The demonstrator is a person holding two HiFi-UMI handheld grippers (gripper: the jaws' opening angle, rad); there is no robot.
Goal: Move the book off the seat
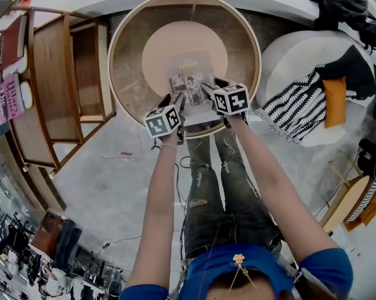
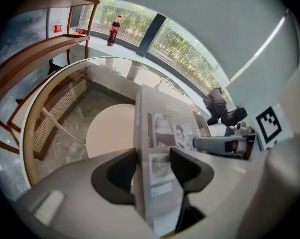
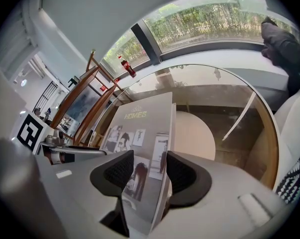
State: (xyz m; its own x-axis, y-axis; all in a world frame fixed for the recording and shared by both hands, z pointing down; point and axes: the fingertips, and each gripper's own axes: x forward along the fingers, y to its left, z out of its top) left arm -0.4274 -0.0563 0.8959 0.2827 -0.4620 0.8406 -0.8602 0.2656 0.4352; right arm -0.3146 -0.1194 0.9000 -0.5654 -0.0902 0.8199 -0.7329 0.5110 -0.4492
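left gripper (image 2: pixel 152 169): fingers (image 2: pixel 117 176) spread wide, pinching spine edge of grey photo-covered hardback book (image 2: pixel 165 126) | right gripper (image 3: pixel 150 172): fingers (image 3: pixel 182 176) pinching opposite edge | book: tilted between both, over near rim of round wood-rimmed glass-topped seat (image 1: pixel 116 49) | book's lower edge hidden behind jaws

L gripper (image 2: pixel 151 166), R gripper (image 3: pixel 149 170): jaws on book (image 1: pixel 191 72)

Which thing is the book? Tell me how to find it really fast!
Find the big round glass table with the wooden rim. At its near edge, the left claw and right claw both pinch the book. It is the only flat grey thing there, with black-and-white photos and the word HOMES on its cover.
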